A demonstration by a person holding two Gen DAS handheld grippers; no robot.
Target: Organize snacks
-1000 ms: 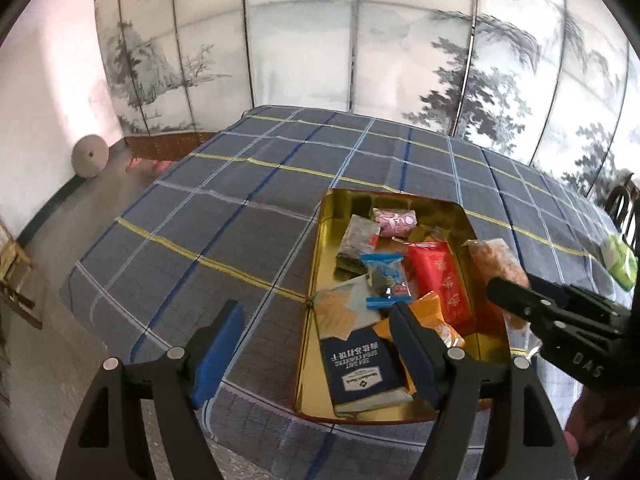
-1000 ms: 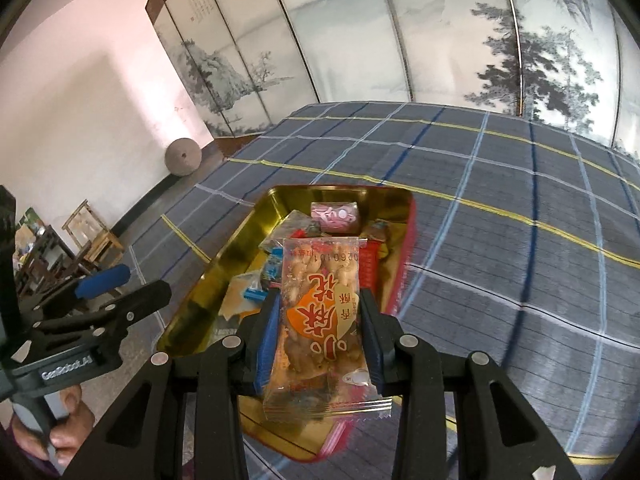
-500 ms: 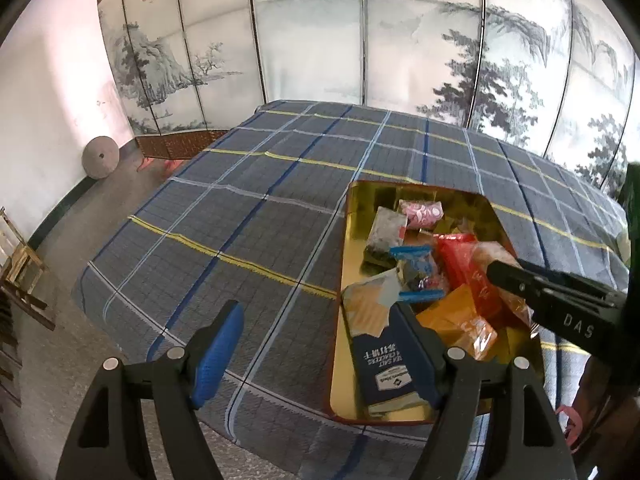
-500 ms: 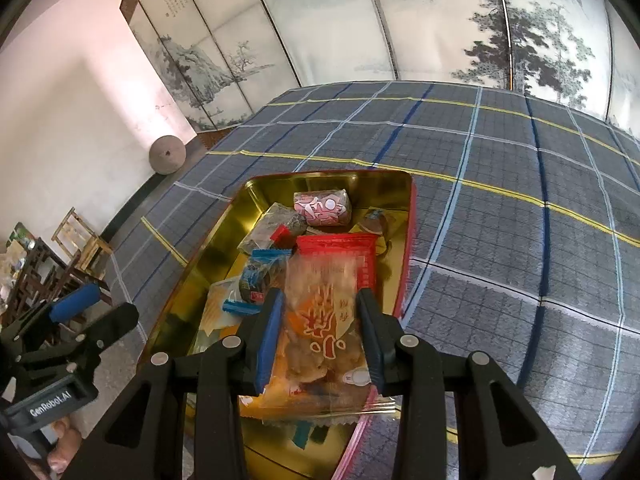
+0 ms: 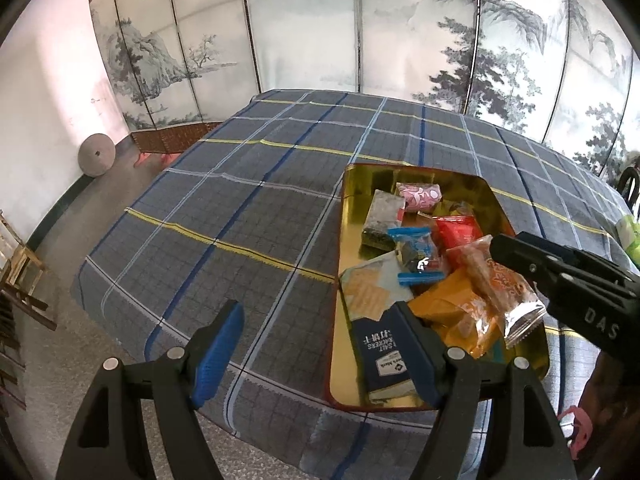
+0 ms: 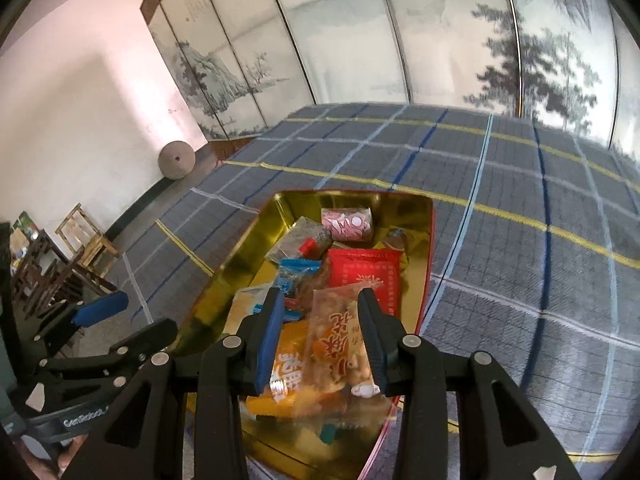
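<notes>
- Looking along my right gripper (image 6: 320, 316), I see the clear peanut packet with red and orange print (image 6: 340, 344) between its blue-padded fingers, lying on the heap of snacks inside the gold-lined rectangular tin with a red outer wall (image 6: 240, 248).
- Its pads sit at the packet's edges; I cannot tell whether they press it.
- My left gripper (image 5: 316, 332) stands spread and empty at the tin's near left corner.
- The tin rests on the blue-grey plaid tablecloth (image 5: 224, 200).
</notes>
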